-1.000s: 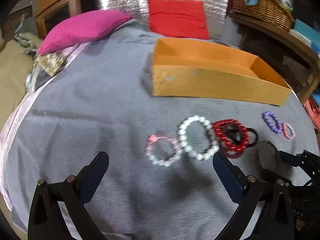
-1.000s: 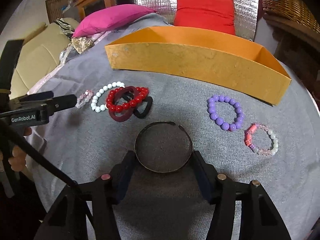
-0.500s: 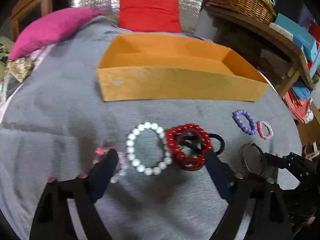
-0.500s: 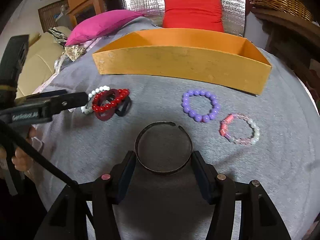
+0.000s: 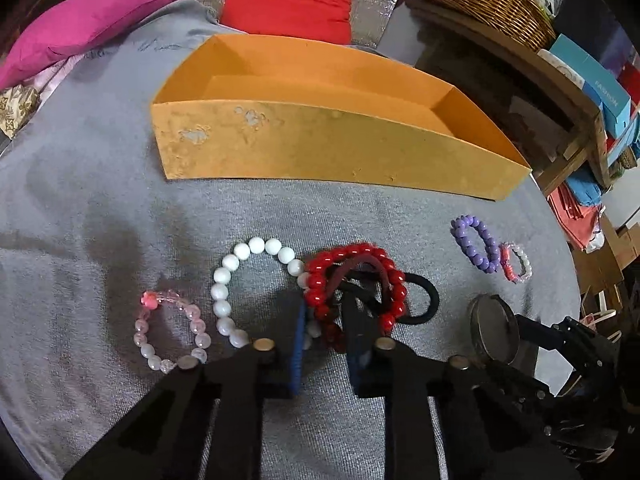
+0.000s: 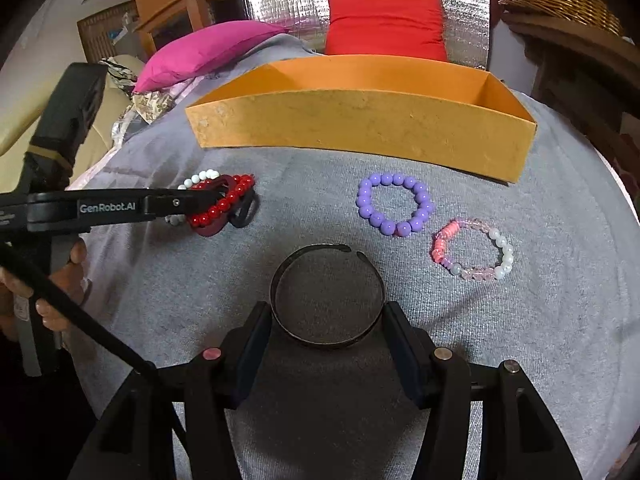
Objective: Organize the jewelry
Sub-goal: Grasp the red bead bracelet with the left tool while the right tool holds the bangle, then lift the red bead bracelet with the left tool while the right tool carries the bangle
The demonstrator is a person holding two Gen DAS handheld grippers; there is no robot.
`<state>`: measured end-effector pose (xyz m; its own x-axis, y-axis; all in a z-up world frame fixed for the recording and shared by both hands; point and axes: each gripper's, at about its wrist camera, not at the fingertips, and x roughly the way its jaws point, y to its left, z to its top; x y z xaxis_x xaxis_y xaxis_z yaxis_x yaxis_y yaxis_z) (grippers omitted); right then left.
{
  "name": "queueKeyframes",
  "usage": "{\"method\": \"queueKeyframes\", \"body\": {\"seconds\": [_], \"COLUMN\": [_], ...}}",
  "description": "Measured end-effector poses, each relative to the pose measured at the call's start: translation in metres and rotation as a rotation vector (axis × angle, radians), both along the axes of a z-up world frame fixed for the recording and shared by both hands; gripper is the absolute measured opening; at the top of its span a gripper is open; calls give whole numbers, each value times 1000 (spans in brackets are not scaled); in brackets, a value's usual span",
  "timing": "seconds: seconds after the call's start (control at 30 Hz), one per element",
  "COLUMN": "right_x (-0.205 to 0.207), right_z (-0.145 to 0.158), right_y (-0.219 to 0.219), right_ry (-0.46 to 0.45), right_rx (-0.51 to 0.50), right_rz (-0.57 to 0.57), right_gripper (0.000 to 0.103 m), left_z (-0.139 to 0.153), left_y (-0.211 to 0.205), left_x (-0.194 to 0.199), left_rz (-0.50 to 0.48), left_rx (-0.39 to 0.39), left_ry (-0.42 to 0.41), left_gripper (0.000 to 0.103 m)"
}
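Note:
My left gripper [image 5: 326,322] is down on a pile of bracelets, and its jaws are closing on the near side of the red bead bracelet [image 5: 360,252], with the beads pinched between the pads. A dark red band [image 5: 362,262] and a black hair tie [image 5: 428,300] lie tangled with the red bracelet. A white bead bracelet [image 5: 222,280] touches it on the left. My right gripper [image 6: 327,312] is shut on a dark metal cuff [image 6: 328,342], held just above the grey cloth. The long orange box [image 6: 360,124] stands behind.
A pink-and-clear bracelet [image 5: 144,332] lies left of the pile. A purple bead bracelet [image 6: 394,204] and a pink-and-white one [image 6: 472,248] lie on the right. A pink pillow [image 6: 208,52] and a red pillow [image 6: 384,24] sit beyond the box, and a wicker basket [image 5: 488,0] is on a shelf to the right.
My left gripper has moved forward and down onto the bracelet pile, and its jaws have gone from wide apart to pinching the red bracelet. The right gripper still holds the cuff.

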<state>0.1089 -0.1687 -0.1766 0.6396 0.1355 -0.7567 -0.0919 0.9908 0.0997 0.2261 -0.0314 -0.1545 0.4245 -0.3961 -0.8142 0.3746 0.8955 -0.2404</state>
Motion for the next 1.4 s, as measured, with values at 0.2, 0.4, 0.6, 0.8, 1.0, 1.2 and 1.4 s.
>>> {"method": "queueKeyframes", "body": {"seconds": [0.2,0.4,0.6,0.8,1.0,1.2,1.4], "right_x": [0,3,7,11,9,7,7], "right_z": [2,2,0,0,-1,3,4], "right_y": [-3,0,7,5,5,-12,-16], "right_ry": [-4,-3,-12,-23,-30,-44,-42], "right_rx": [4,-13,-47,-37,-38,-22,-16], "right_rz": [-9,-13,-14,-35,-33,-100,-106], "right_gripper": [61,63,69,64,64,64,64], "left_z": [7,19,21,27,32,34,32], "left_y": [0,-5,-6,-5,-19,-13,-19], "left_x": [-5,-20,-22,-34,-50,-54,-56], "left_rz": [-26,-97,-111,-177,-287,-312,-331], "left_rx": [-23,-53,-51,-109,-85,-138,-127], "left_ry": [-56,-96,-87,-97,-121,-111,-105], "left_gripper": [12,12,12,12,12,12,12]}}
